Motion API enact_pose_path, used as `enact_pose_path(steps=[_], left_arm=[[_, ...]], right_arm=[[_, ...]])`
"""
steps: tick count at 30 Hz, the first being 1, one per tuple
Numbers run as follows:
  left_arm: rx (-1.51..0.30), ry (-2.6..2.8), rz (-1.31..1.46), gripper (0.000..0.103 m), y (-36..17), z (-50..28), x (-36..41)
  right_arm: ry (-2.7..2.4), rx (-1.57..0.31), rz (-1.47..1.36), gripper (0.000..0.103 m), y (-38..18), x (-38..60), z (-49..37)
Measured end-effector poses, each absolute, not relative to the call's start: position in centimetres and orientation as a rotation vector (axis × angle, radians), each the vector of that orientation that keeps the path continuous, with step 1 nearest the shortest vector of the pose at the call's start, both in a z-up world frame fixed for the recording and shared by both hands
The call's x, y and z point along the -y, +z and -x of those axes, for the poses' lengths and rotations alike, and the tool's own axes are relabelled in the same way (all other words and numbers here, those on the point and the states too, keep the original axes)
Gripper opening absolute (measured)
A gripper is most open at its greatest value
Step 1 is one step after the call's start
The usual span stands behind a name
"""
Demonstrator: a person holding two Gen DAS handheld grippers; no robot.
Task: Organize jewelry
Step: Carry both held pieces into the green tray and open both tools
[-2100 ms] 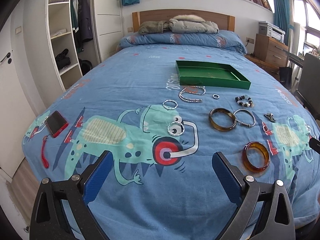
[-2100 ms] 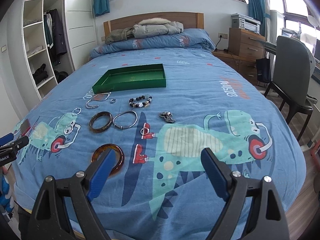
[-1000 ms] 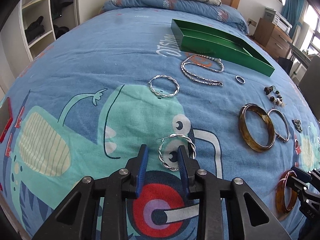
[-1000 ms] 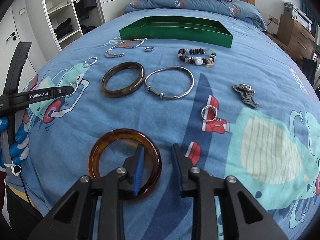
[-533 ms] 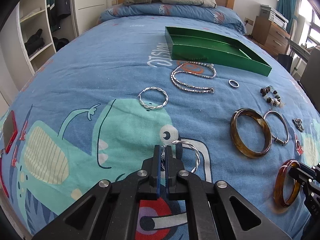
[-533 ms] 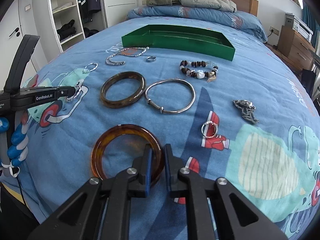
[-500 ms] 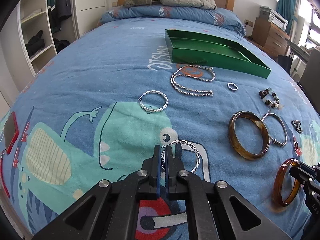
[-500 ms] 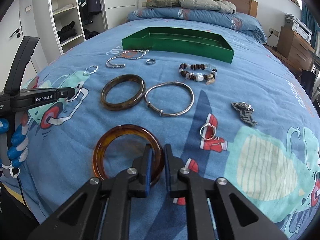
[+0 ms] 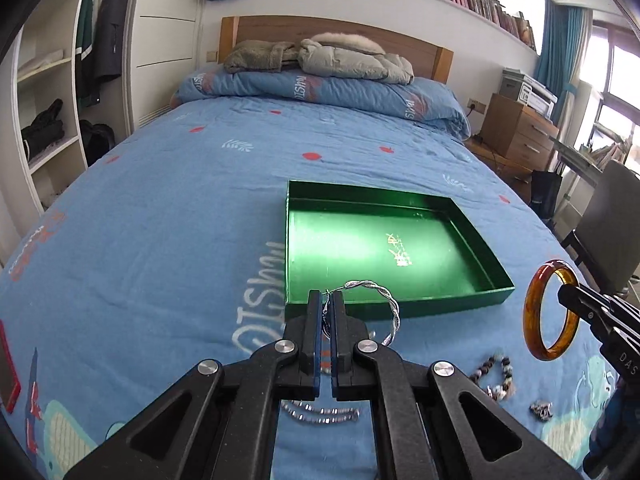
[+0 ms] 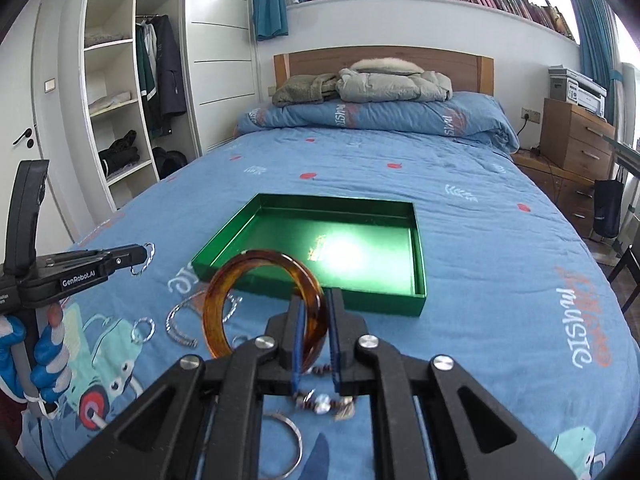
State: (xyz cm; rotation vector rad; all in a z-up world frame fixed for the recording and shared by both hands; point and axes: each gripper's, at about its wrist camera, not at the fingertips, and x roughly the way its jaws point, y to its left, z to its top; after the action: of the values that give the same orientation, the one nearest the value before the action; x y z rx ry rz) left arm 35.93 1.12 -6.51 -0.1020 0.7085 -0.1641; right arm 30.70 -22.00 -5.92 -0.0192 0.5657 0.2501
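Note:
My left gripper (image 9: 327,300) is shut on a twisted silver hoop (image 9: 380,300) and holds it in the air just short of the near rim of the green tray (image 9: 400,305). My right gripper (image 10: 316,304) is shut on an amber bangle (image 10: 240,276), held upright above the bed before the tray's near rim (image 10: 320,296). The bangle also shows at the right of the left wrist view (image 9: 534,312). The left gripper with the hoop (image 10: 146,260) shows at the left of the right wrist view. The tray holds nothing.
On the blue bedspread lie a silver chain (image 9: 320,412), a bead bracelet (image 9: 494,376), a dark charm (image 9: 540,408), a second twisted hoop (image 10: 143,330) and a plain silver bangle (image 10: 288,448). A red phone (image 9: 6,368) lies at the left edge. A chair (image 9: 608,232) stands right.
Both grippers have lifted their pieces off the bedspread and moved forward toward the green tray, which is now much nearer. The other jewelry now lies below and behind them.

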Motion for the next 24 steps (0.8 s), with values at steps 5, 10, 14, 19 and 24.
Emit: enact_pose_path(steps=[5, 10, 14, 19, 24], left_arm=[[-0.751, -0.167, 0.089, 0.003, -8.1, -41.7, 1.4], [-0.837, -0.161, 0.072, 0.003, -11.3, -46.0, 3.2], [-0.900, -0.134, 0.052, 0.003, -13.4, -48.0, 3.7], [-0.926, -0.104, 0.001, 0.003, -14.9, -48.4, 4.1], [-0.950, -0.117, 0.044, 0.010, -14.8, -48.7, 3.6]], right_arm=[[0.214, -0.617, -0.062, 0.010, -7.6, 23.7, -39.1], [0.155, -0.738, -0.090, 0.010, -11.7, 25.0, -45.7], [0.122, -0.837, -0.077, 0.009, -14.4, 25.2, -48.3], [0.102, -0.866, -0.015, 0.009, -15.4, 25.1, -48.5], [0.100, -0.898, 0.004, 0.016, -15.4, 25.4, -48.6]])
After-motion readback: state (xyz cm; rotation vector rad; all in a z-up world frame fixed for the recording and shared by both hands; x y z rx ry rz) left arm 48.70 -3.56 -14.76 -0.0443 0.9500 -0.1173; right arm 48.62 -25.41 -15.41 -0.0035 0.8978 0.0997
